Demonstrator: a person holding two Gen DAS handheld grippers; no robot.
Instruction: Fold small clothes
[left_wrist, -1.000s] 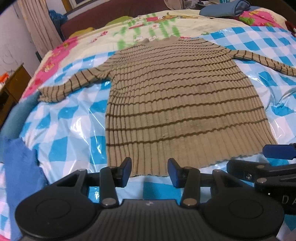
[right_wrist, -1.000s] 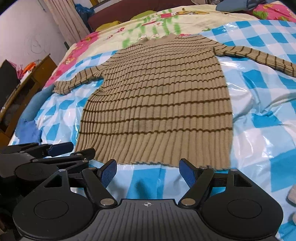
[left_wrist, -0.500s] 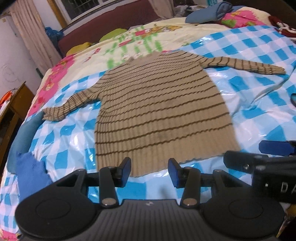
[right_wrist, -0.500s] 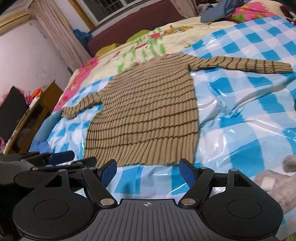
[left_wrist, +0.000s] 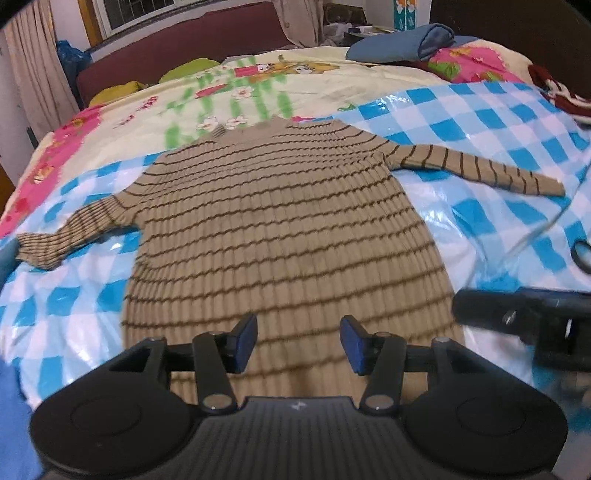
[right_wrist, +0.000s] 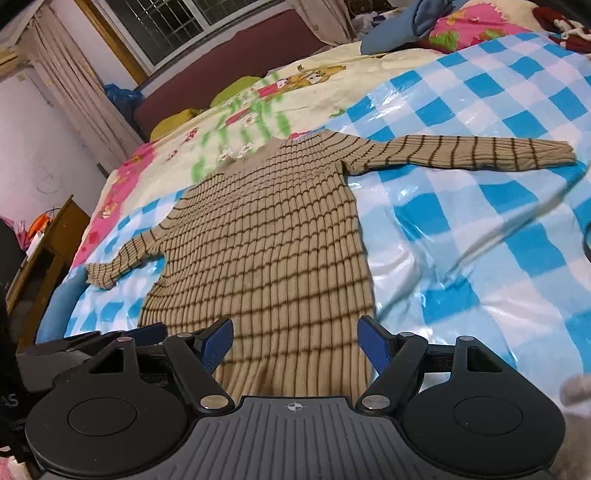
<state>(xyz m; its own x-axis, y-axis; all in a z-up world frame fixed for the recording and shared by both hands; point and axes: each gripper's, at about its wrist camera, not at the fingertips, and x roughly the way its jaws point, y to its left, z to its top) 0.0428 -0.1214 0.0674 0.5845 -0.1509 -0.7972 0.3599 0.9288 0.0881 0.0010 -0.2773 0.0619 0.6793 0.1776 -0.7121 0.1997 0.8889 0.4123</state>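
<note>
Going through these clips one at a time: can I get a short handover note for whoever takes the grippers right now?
Left gripper: open, nothing held; jaws have just been opening, hovering above the sweater's hem.
Right gripper: open, nothing held, also near the hem.
Striped sweater: lying flat on the blue checkered sheet, both sleeves spread out to the sides, neck away from the grippers.
Done: sweater is laid out; no fold is visible.
Left: fold in the sleeves, then fold the body.

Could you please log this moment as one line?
sweater: flat, unfolded | left gripper: open, just widened, empty | right gripper: open, empty
</note>
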